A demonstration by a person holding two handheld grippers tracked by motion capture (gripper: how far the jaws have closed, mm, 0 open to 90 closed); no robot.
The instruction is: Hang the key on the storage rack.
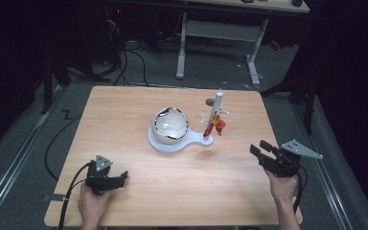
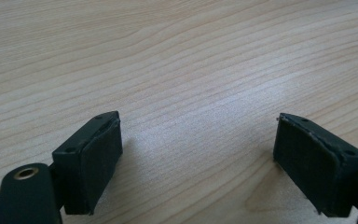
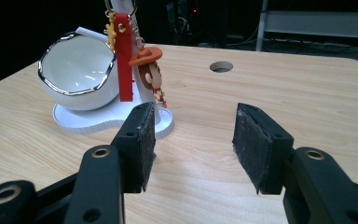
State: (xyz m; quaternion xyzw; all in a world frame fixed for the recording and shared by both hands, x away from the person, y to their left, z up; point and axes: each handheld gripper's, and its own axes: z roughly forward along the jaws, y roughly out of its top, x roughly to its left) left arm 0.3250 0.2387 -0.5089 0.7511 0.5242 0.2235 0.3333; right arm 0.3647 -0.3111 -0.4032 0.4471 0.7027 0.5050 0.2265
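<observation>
A white stand (image 1: pixel 172 143) holds a white bowl with a silver rim (image 1: pixel 170 124) and an upright white post (image 1: pixel 215 110) at the table's middle. From the post hangs a keychain with a red strap and a small cowboy figure (image 1: pixel 215 126). In the right gripper view the bowl (image 3: pixel 77 74) and the keychain (image 3: pixel 135 60) lie ahead to the left. My right gripper (image 1: pixel 260 148) hovers to the right of the stand, open, nothing between its pads (image 3: pixel 193 140). My left gripper (image 1: pixel 120 178) rests low near the front left, open over bare wood (image 2: pixel 198 158).
The wooden table (image 1: pixel 124 110) has a round cable hole (image 1: pixel 210 101) behind the post, seen also as the hole (image 3: pixel 221 66) in the right gripper view. Cables trail from both grippers. A white desk frame (image 1: pixel 220 43) stands on the floor beyond the table.
</observation>
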